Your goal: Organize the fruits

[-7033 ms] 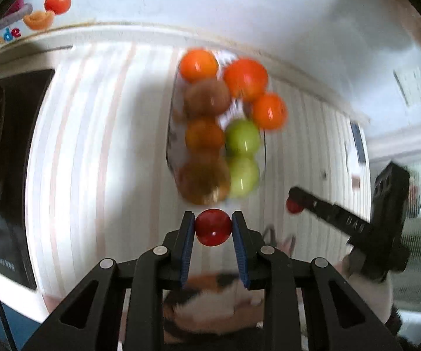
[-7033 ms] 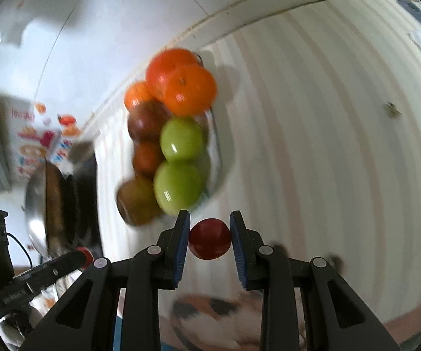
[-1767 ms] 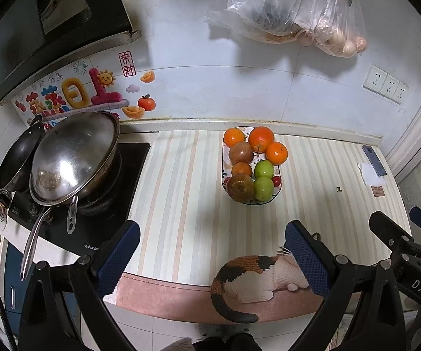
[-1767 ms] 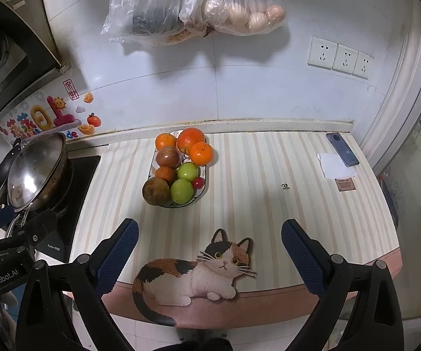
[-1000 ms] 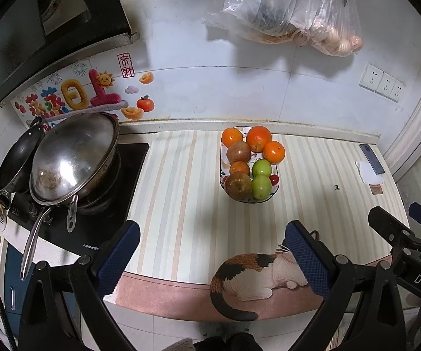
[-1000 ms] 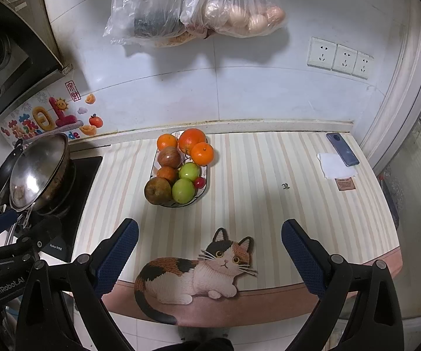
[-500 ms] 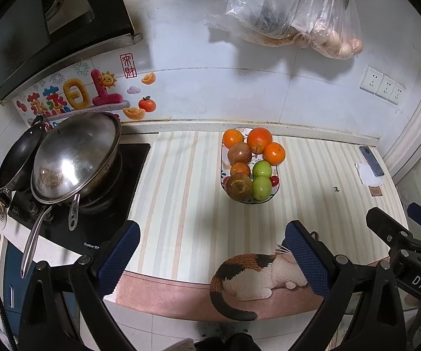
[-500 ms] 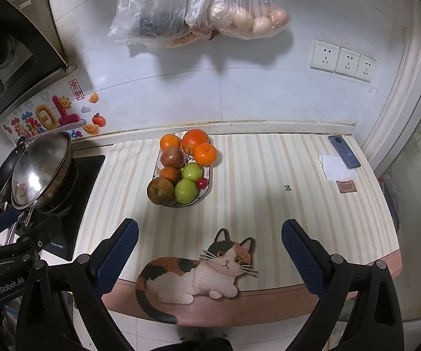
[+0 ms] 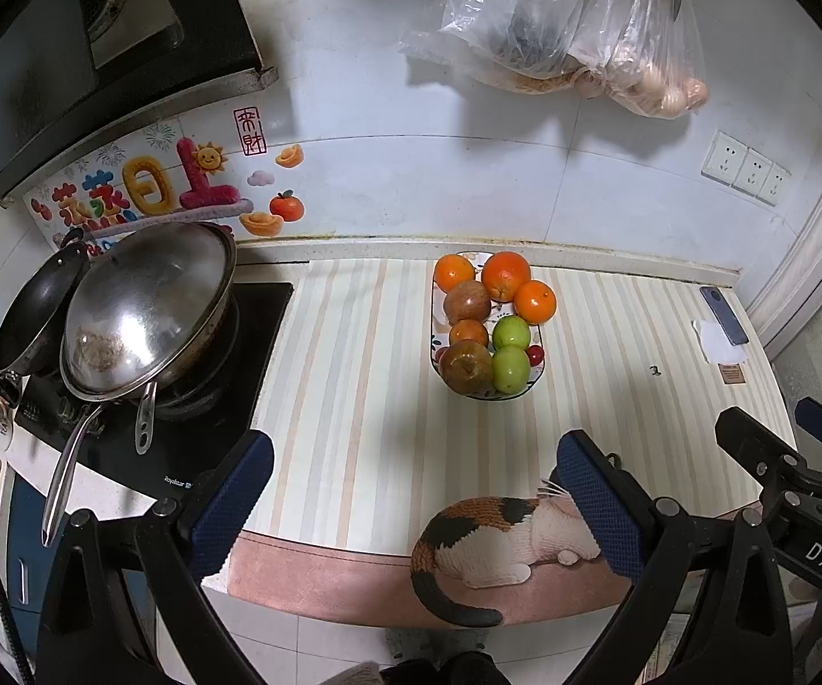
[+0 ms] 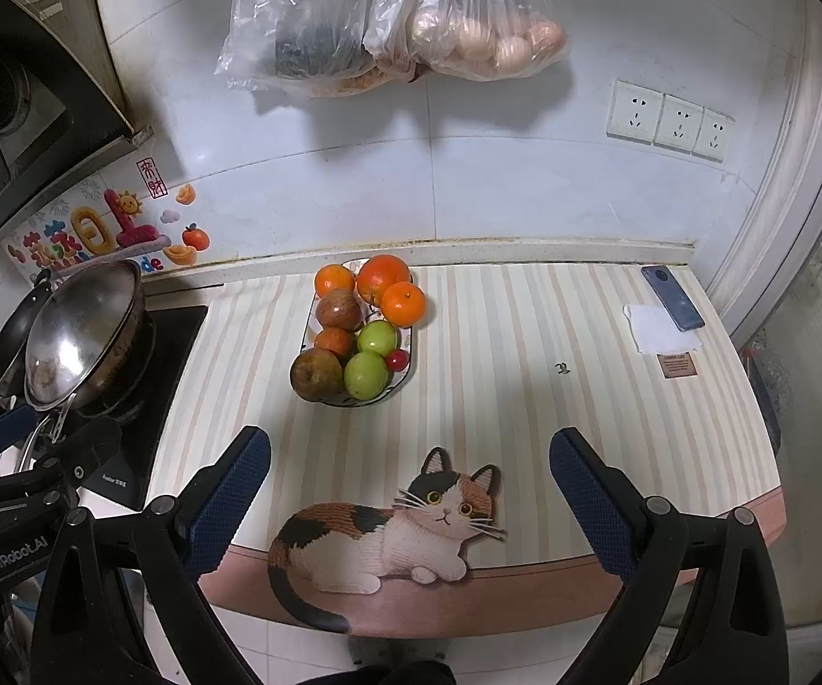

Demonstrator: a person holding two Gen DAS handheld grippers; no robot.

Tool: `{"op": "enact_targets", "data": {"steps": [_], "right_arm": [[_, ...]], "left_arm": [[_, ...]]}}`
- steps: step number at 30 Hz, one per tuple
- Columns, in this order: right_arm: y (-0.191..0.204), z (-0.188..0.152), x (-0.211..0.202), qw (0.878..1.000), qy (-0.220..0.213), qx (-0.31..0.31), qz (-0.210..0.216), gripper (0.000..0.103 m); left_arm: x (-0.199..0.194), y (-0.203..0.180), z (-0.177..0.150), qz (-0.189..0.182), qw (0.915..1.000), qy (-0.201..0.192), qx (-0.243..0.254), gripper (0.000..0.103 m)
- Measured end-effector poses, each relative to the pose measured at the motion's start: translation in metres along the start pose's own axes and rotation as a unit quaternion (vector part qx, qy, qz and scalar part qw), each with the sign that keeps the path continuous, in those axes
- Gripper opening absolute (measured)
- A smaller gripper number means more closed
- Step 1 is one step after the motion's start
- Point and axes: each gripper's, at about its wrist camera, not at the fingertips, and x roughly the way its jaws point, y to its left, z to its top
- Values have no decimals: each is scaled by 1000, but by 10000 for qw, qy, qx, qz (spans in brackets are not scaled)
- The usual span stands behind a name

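An oval fruit dish stands at the back middle of the striped counter. It holds oranges, two green apples, brown fruits and small red fruits. My left gripper is open wide and empty, held back from the counter's front edge. My right gripper is open wide and empty too, above the cat mat. The right gripper also shows in the left wrist view.
A cat-shaped mat lies at the counter's front edge. A stove with a steel wok stands at the left. A phone and paper lie at the right. Bags hang on the wall.
Seven seconds ago each gripper was shut on a small red fruit by the dish. Now both are open, empty and drawn back. Over the last second almost nothing moved.
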Motion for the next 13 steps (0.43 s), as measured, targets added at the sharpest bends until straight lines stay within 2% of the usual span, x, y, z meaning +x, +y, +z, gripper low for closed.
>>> {"op": "enact_targets", "data": {"steps": [13], "right_arm": [[0, 0, 0, 10000, 16, 29, 29, 100]], "left_arm": [[-1, 0, 2, 1, 10000, 1, -61, 102]]}}
